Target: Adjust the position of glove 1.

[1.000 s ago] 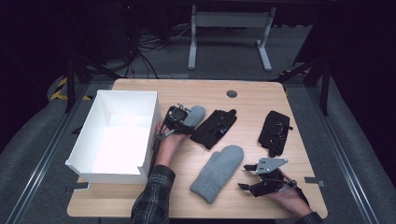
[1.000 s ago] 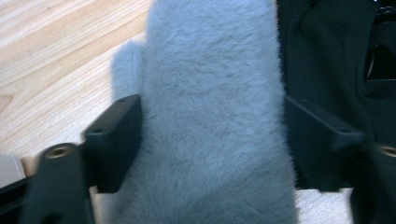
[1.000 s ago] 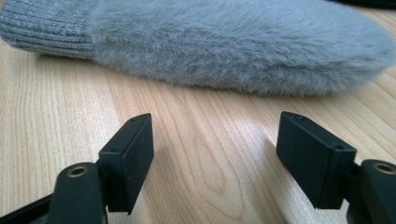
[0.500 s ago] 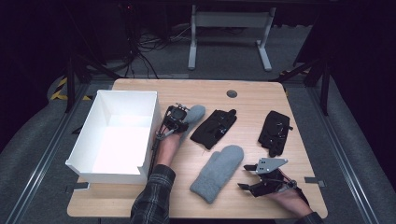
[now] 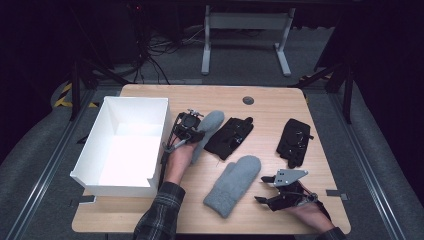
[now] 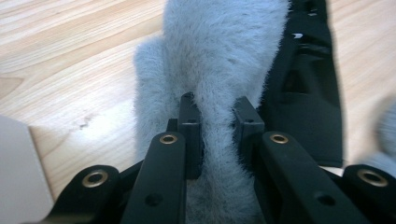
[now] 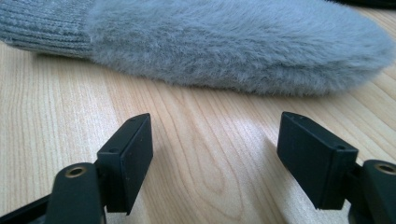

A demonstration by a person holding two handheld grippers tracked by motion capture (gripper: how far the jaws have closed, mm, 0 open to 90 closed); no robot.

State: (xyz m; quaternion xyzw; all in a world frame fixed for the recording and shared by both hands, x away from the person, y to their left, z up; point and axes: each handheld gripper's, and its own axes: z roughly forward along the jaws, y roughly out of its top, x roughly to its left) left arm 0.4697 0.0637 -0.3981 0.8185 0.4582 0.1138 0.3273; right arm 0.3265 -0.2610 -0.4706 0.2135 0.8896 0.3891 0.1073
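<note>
**Left fingers clamped on a grey mitten beside the box**

We see the left gripper (image 5: 192, 131) just right of the white box (image 5: 100, 150), near the middle of the table (image 5: 270, 102). Its fingers (image 6: 190, 135) have just been closing and now pinch a fold of the grey mitten (image 5: 206, 127) between them; in the left gripper view the fluffy fabric bulges up past both fingertips and runs away from us toward the far side. The mitten's far end points away from the person, and its right edge lies against a black glove (image 5: 229, 137).

We find the right gripper (image 5: 270, 192) at the near right of the table, its fingers (image 7: 128, 161) well apart with bare wood between them. A second grey mitten (image 5: 232, 185) lies just left of it, flat on the table, cuff toward the near edge. In the right gripper view this mitten (image 7: 233, 46) stretches across just beyond the fingertips, near them but not touching.

Another black glove (image 5: 294, 141) lies farther right, apart from the rest.
</note>
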